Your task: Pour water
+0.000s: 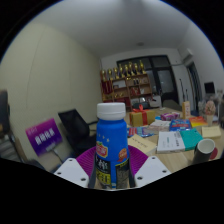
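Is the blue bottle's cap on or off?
On. The white cap sits atop the upright blue bottle, which the gripper holds between its fingers.

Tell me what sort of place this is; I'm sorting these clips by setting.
Probably an office or workroom. A black office chair stands by the wall, shelves crowded with items line the back, and the table is strewn with boxes and papers. The gripper holds a blue bottle between its fingers.

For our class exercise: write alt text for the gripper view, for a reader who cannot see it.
A blue bottle with a white cap stands upright between the two fingers of the tongs, which appear closed on its lower part. Beyond it lies a cluttered table of boxes and packets, with a black chair beside it and shelves along the far wall.
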Demonstrator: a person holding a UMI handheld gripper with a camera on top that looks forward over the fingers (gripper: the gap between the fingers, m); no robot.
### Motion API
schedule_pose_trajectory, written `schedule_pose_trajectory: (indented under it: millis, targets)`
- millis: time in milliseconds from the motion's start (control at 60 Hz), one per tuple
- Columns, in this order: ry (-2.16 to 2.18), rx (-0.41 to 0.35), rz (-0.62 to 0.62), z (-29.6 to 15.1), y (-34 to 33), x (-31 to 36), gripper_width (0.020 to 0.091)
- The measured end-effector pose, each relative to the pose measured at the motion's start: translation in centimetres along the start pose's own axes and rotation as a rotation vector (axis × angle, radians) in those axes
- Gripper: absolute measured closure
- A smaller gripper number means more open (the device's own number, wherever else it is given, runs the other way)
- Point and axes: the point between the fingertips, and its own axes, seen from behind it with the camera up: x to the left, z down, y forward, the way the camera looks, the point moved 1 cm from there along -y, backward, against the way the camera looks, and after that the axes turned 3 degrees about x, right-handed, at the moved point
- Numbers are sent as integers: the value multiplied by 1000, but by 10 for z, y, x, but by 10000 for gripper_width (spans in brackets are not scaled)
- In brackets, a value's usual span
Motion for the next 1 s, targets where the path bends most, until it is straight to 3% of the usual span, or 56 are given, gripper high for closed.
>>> schedule_pose_trajectory:
  millis: [167, 233, 417, 617, 767, 1000]
  targets:
    - [539, -99, -176, -77, -53, -3, 645]
    - [825, -123, -302, -90, -59, -39, 645]
    - [1507, -102, -541, -100, -88, -72, 647]
    - [1776, -90, -568, -88, -105, -87, 645]
    - [1871, -120, -509, -84, -112, -101, 646]
    - [1905, -100, -484, -77, -120, -101, 645]
